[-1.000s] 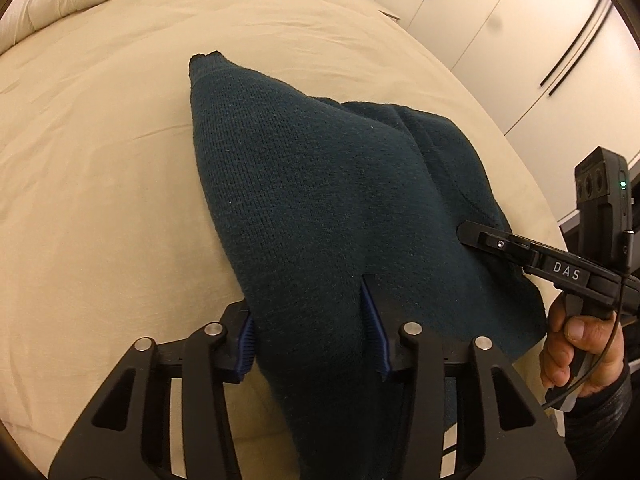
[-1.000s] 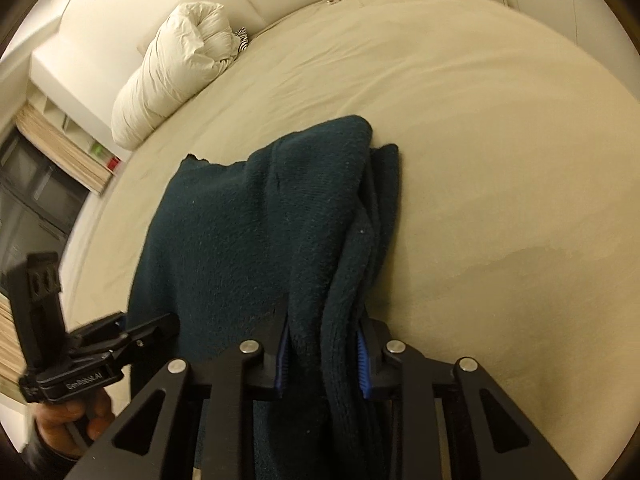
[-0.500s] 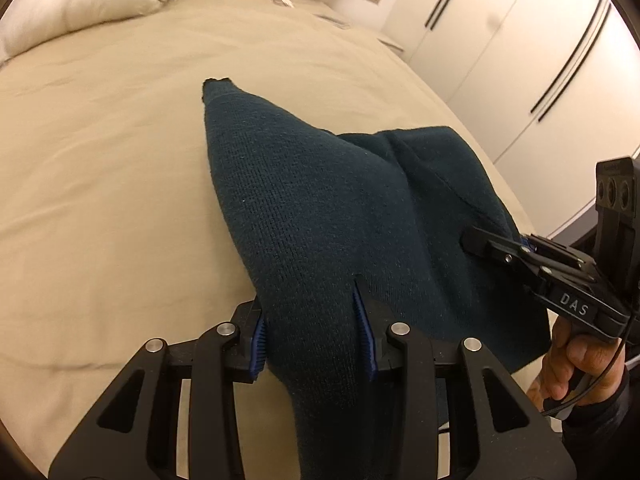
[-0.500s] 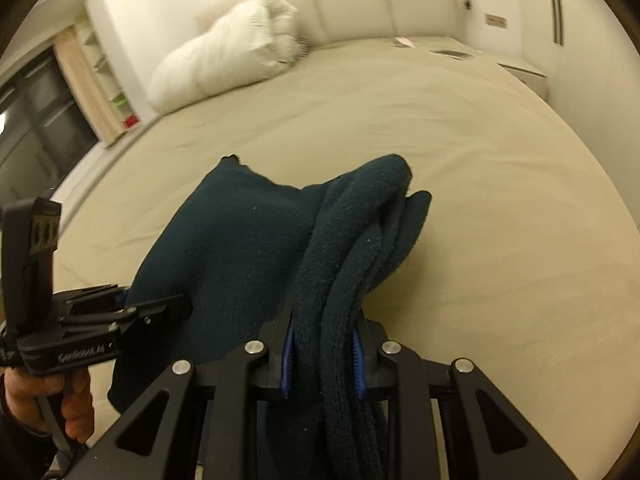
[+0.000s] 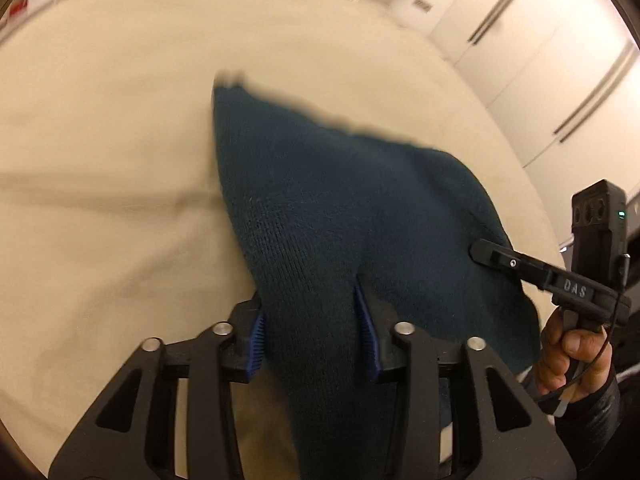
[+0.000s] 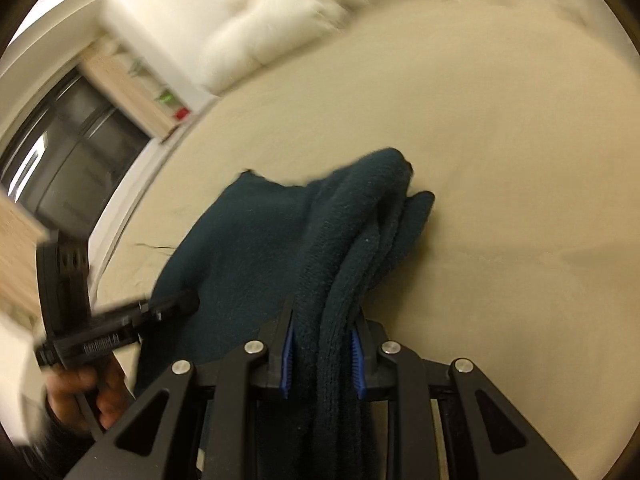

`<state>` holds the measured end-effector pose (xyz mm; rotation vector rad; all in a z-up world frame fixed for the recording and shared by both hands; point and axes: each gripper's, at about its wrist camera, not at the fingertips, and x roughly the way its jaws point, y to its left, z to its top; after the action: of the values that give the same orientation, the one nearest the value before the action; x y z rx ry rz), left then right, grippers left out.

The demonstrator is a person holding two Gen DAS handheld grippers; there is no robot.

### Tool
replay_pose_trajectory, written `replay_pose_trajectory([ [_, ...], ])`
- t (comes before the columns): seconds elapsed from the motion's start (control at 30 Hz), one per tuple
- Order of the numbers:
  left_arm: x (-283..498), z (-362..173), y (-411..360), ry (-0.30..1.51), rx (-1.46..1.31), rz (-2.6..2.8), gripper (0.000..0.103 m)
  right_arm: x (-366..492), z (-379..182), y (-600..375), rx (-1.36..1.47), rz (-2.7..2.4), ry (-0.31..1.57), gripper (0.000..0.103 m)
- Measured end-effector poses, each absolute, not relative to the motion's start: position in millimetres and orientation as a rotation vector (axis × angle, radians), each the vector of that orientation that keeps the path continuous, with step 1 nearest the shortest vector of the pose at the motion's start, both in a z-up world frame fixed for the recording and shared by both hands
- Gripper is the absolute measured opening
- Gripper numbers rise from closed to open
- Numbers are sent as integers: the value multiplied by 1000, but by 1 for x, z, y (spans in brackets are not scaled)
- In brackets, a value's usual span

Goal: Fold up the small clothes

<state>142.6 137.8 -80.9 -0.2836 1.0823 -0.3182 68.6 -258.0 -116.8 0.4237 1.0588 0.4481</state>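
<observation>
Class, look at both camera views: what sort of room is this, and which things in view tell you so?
Most likely a bedroom. The dark knit garment lies on a wide bed with a beige sheet, a white pillow sits by the headboard, and tall white wardrobe doors line the wall.

Knit garment [image 5: 344, 216] on the bed [image 5: 100, 160], pillow [image 6: 272, 20] behind at the far end.

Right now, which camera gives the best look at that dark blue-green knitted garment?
The left wrist view: the knitted garment spreads wide across the bed there. The right wrist view shows its bunched, layered edge running into the right gripper; both are blurred.
</observation>
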Motion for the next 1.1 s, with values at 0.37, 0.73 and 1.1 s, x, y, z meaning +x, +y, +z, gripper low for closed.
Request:
replay_pose_trajectory([
  [0.37, 120, -24, 159, 906, -331, -250, 52, 34, -84, -319, 551, 337, 940, 58],
  [0.73, 177, -58, 118, 956, -282, -280, 52, 106, -129, -242, 644, 551, 1099, 8],
  [1.1, 173, -61, 71, 876, -133, -269, 69, 62, -108, -333, 745, 459, 944, 28],
])
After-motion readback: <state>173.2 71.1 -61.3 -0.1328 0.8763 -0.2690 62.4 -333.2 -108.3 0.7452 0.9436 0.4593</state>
